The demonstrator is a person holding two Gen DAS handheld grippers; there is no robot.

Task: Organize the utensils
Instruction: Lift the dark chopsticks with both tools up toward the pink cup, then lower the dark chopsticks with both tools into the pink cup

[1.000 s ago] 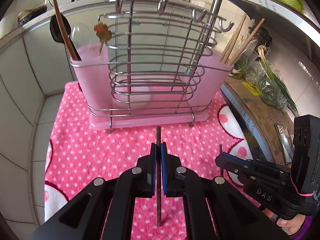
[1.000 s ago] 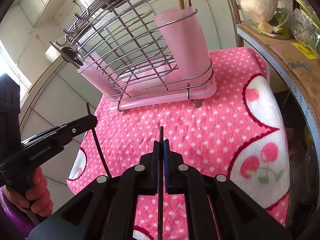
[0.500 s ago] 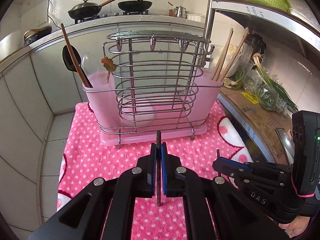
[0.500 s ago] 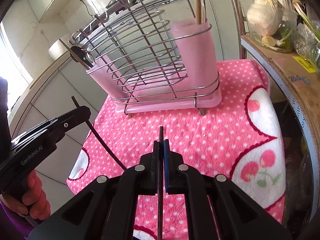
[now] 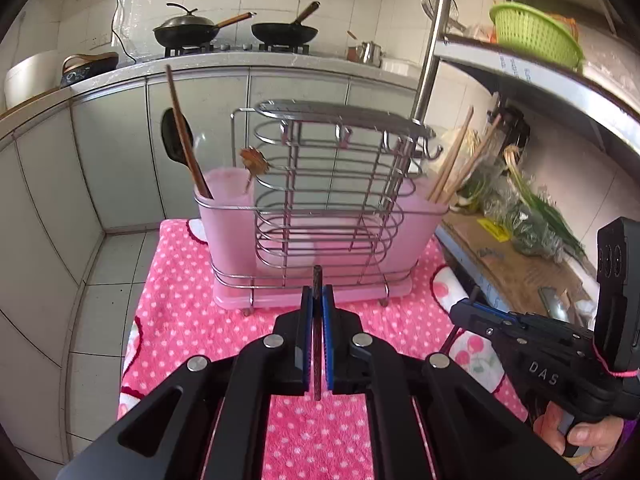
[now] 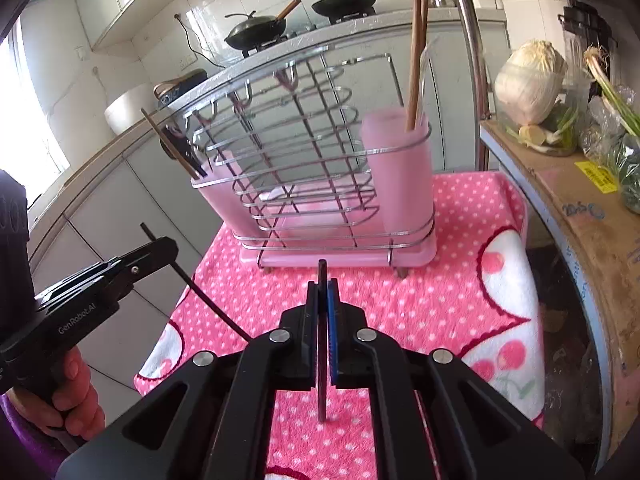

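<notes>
Change since a second ago: both grippers are now seen higher and farther back from the utensil rack [image 5: 320,208], which sits lower and smaller at mid-frame; the stove counter and pans are newly exposed along the top of both views.
Meaning for the task: each chopstick is judged lifted clear of the cloth and ready for transfer; insertion is not yet done.
Left gripper [image 5: 317,312]: clenched on a dark chopstick [image 5: 317,280], held upright between the pads at lower centre of the left view.
Right gripper [image 6: 322,304]: clenched on a second dark chopstick [image 6: 322,276], likewise upright at lower centre of the right view.
Location of held items: both chopsticks are in the air in front of the rack, well apart from its cups.
Rack construction: chromed wire loops with hooks along the top bar, mounted on a pink plastic drip tray.
Left cup [image 5: 226,216]: frosted pink plastic, rounded; a brown chopstick, a black spoon and a small leaf-topped pick are held in it.
Right cup [image 6: 396,168]: same plastic; pale wooden chopsticks are stood in it, leaning.
Surface covering: pink towel [image 5: 192,320] with white dots and cherry motifs, fleecy pile.
Next step, as judged: the dark pair is probably to be lowered into a cup; thin rods may slip or tilt in the pads.
</notes>
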